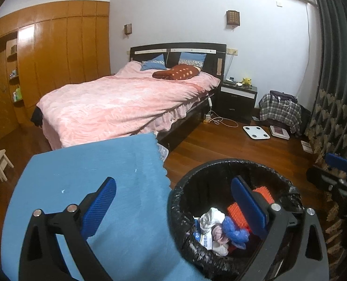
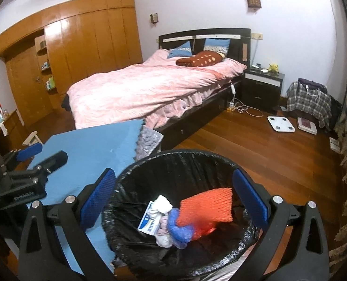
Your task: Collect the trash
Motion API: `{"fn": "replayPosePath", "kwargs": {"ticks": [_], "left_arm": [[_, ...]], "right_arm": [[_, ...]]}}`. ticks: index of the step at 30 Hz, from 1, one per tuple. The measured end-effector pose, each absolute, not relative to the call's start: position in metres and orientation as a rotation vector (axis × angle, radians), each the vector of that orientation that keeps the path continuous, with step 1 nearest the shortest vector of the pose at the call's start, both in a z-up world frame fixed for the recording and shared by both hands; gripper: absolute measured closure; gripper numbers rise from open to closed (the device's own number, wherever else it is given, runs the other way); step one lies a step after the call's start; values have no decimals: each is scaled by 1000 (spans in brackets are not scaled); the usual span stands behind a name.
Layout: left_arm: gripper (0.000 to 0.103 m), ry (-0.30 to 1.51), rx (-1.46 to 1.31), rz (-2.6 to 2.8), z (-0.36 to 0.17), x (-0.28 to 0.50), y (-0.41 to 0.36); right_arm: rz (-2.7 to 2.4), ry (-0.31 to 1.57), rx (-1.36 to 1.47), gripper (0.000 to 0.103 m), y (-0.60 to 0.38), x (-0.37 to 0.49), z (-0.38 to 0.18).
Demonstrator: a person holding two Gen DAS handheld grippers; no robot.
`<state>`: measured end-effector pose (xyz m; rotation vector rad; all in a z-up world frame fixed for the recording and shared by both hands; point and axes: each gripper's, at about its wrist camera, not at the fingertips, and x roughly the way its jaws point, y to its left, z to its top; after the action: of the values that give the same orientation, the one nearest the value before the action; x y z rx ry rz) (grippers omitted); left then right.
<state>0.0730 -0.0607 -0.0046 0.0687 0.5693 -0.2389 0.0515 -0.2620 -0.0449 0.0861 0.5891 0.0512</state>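
Observation:
A round bin with a black liner [image 1: 222,164] [image 2: 180,157] stands on the wood floor beside a blue-covered table [image 1: 91,164] [image 2: 89,145]. In it lie an orange foam net [image 2: 206,205] [image 1: 238,214], a blue wad [image 2: 179,228] [image 1: 234,230], white crumpled paper [image 2: 161,205] [image 1: 212,217] and a blue-and-white packet [image 2: 149,222]. My left gripper [image 1: 173,206] is open and empty, straddling the bin's left rim. My right gripper [image 2: 175,201] is open and empty above the bin's mouth. The left gripper also shows in the right wrist view [image 2: 35,159], and the right gripper in the left wrist view [image 1: 337,164].
A bed with a pink cover [image 1: 117,103] [image 2: 145,86] stands behind the table. A black nightstand [image 2: 262,86], a white scale [image 2: 281,124], a plaid-covered pile [image 2: 309,100], floor cables [image 2: 243,109] and curtains [image 1: 332,93] are at the right. A small wooden stool [image 1: 1,164] stands at the left.

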Motion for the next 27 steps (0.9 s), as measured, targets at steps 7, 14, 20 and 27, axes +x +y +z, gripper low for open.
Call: {"fn": "replayPosePath", "kwargs": {"ticks": [7, 14, 20, 27], "left_arm": [[6, 545, 68, -226, 6, 51, -53], [6, 526, 65, -203, 15, 35, -48], [6, 507, 57, -196, 20, 28, -46], [6, 496, 55, -191, 21, 23, -42]], "right_arm": [[70, 566, 69, 5, -249, 39, -26], [88, 551, 61, 5, -241, 29, -17], [94, 546, 54, 5, -234, 26, -15], [95, 541, 49, 5, -231, 23, -13]]}}
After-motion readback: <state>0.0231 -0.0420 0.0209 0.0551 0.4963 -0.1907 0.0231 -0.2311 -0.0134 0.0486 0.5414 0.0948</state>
